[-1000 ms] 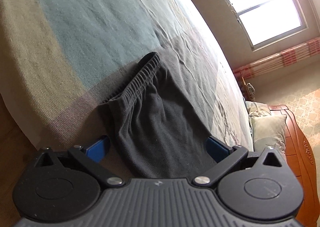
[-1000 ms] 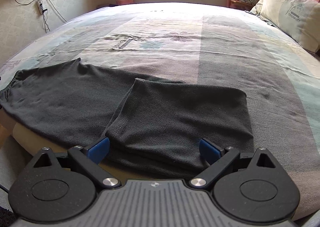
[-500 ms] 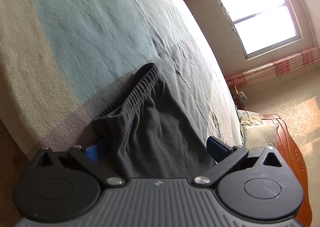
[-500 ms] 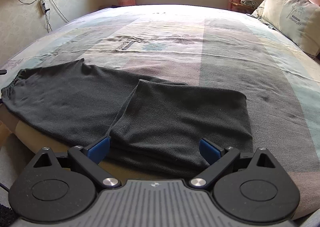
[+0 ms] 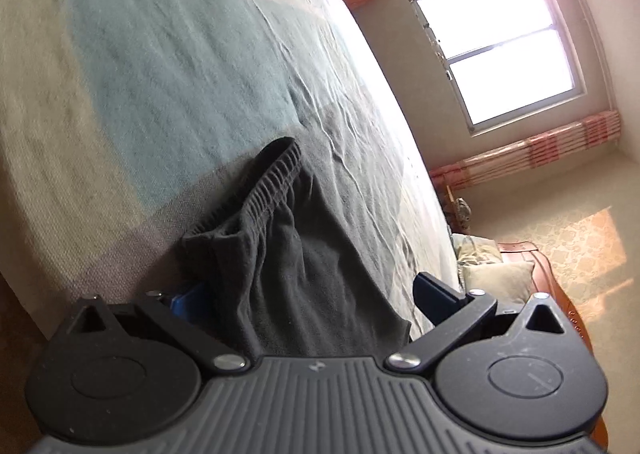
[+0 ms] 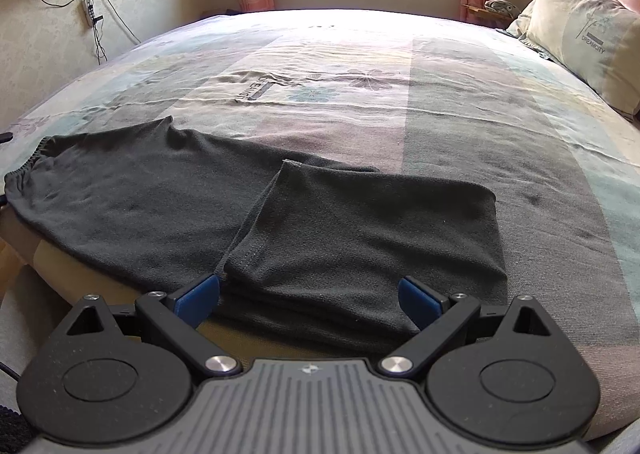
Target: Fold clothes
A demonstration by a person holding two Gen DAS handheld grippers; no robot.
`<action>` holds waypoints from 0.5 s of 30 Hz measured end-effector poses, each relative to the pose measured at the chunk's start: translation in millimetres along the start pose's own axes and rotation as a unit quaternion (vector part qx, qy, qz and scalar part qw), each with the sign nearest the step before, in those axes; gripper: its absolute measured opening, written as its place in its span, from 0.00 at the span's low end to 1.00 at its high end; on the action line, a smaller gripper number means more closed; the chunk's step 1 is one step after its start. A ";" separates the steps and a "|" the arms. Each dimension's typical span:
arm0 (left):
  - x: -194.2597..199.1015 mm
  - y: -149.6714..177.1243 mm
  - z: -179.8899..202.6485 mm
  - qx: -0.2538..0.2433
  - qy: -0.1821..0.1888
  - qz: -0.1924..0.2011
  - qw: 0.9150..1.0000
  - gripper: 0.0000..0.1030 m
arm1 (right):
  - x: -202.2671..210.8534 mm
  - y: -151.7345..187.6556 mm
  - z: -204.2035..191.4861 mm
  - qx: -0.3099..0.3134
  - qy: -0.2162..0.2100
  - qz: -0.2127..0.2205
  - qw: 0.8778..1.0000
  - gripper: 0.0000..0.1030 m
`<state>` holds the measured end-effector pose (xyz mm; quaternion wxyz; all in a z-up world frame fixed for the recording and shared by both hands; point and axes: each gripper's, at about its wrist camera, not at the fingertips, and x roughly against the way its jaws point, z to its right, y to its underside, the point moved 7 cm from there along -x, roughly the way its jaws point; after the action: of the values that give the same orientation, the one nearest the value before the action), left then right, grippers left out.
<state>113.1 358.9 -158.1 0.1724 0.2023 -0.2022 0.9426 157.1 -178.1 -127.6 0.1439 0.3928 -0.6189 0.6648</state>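
Lying along the near edge of the bed (image 6: 400, 66), the dark grey trousers (image 6: 160, 214) have their leg ends folded back over themselves at about 5 o'clock in your right wrist view, with the elastic waistband (image 5: 256, 194) out at 9 o'clock. Your right gripper (image 6: 310, 296) sits at that folded end with its blue fingers (image 6: 198, 296) spread wide and nothing between them. Your left gripper (image 5: 312, 298) has its jaws apart around the waistband end, cloth bunched between them but not clamped.
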 end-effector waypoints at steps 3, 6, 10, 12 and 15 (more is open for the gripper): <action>-3.8 1.1 12.2 -0.027 0.015 -0.006 0.999 0.99 | 1.1 -0.5 -1.1 0.005 0.001 0.001 1.000 0.96; -8.9 6.0 8.8 -0.015 0.025 -0.019 0.999 0.99 | -0.1 -0.6 -2.4 0.006 0.000 -0.002 1.000 0.96; -1.8 13.5 5.1 -0.020 0.036 -0.011 0.999 0.99 | 2.1 -1.1 -3.8 0.012 0.003 0.000 1.000 0.96; 2.1 11.5 1.6 -0.021 0.027 0.001 0.999 0.99 | 2.2 -1.4 -3.2 0.012 0.004 0.000 1.000 0.96; 1.1 3.2 -0.7 -0.017 0.039 0.016 0.999 0.99 | -0.9 -1.1 -3.5 0.010 0.004 -0.005 1.000 0.96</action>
<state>110.7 356.7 -159.2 0.1681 0.1588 -0.2144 0.9490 157.2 -174.3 -127.2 0.1460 0.3950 -0.6096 0.6716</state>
